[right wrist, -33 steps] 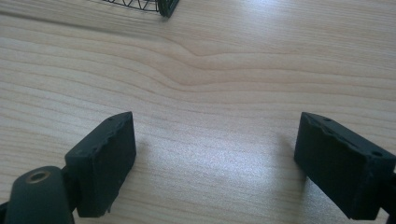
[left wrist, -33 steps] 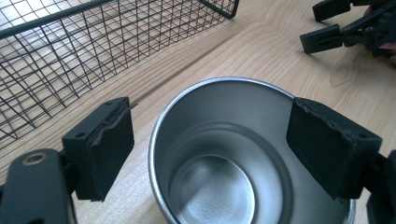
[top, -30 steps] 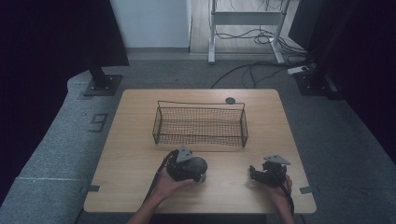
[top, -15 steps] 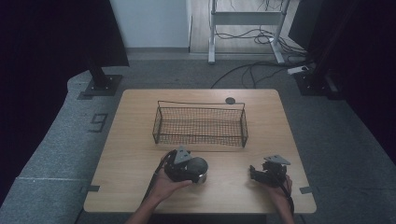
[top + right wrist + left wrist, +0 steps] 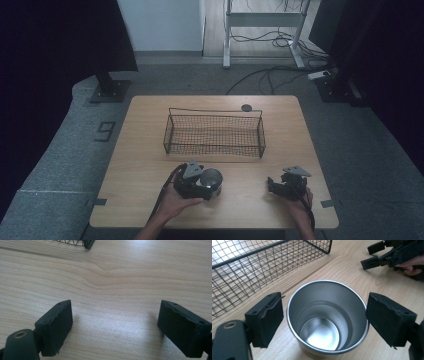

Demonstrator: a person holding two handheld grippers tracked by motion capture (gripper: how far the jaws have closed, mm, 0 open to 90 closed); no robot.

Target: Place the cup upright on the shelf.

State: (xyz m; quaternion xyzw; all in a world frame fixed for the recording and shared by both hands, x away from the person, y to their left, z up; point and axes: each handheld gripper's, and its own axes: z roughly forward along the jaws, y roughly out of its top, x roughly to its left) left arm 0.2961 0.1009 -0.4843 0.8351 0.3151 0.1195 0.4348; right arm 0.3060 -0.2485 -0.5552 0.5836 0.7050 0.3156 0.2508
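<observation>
A shiny steel cup (image 5: 324, 335) stands upright and empty on the wooden table (image 5: 140, 150), near its front edge. My left gripper (image 5: 324, 315) has a black pad on either side of the cup's rim. A thin gap shows at the left pad and the right pad sits at the rim, so the jaws are open. From above, the left gripper (image 5: 206, 182) points right with the cup (image 5: 212, 179) at its tip. My right gripper (image 5: 115, 325) rests low over bare wood at the front right, jaws wide open and empty. It points left toward the cup (image 5: 273, 186).
A black wire basket (image 5: 214, 150), empty, stands across the middle of the table just beyond the cup; its mesh (image 5: 249, 272) is close on the left. A small dark round disc (image 5: 246, 107) lies at the far edge. The right gripper's jaws (image 5: 374, 255) appear beyond the cup.
The left hand has shifted only slightly, and the cup now shows more plainly at the gripper's right. The right gripper has stayed where it was.
</observation>
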